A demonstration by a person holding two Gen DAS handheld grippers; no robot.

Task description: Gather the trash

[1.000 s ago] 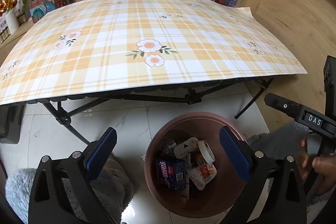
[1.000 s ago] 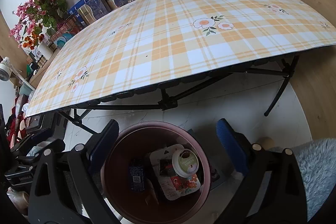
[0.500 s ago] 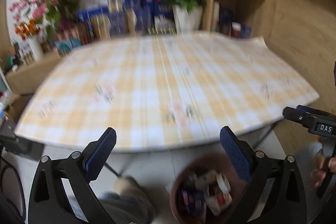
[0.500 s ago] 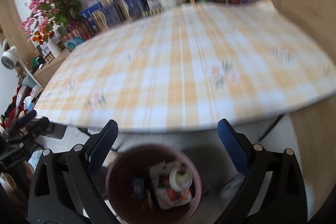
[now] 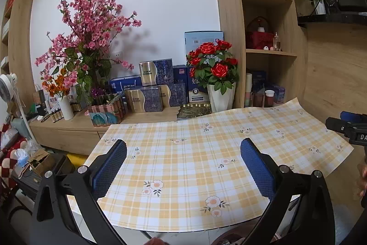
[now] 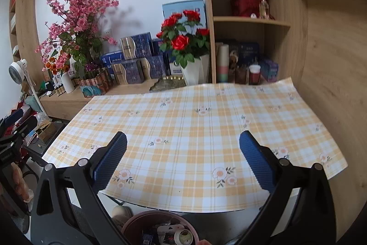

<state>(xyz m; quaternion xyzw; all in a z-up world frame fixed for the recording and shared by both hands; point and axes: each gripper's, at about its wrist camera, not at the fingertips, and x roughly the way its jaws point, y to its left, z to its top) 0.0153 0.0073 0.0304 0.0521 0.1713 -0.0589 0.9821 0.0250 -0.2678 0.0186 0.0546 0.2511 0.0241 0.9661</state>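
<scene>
My left gripper (image 5: pixel 183 167) is open and holds nothing, raised above the near edge of the plaid floral tablecloth (image 5: pixel 206 153). My right gripper (image 6: pixel 183 164) is open too, empty, over the same tablecloth (image 6: pixel 195 130). Below the table's front edge stands a brown round bin (image 6: pixel 137 225) on the floor; inside it lie a white cup lid (image 6: pixel 183 236) and wrappers. In the left wrist view only a sliver of the bin's rim (image 5: pixel 231 237) shows at the bottom. I see no trash on the table top. The other gripper's black body (image 5: pixel 348 128) shows at the right edge.
Behind the table a wooden sideboard (image 5: pixel 75 128) carries pink blossom branches (image 5: pixel 87 26), blue and gold boxes (image 5: pixel 156 84) and a white vase of red roses (image 5: pixel 215 66). A wooden shelf unit (image 5: pixel 263 26) stands to the right. Clutter and a small fan (image 6: pixel 19 69) sit at far left.
Both grippers have risen and tilted up from looking down into the bin to looking across the table top. The bin has slid to the bottom of both views. Both stayed open.
</scene>
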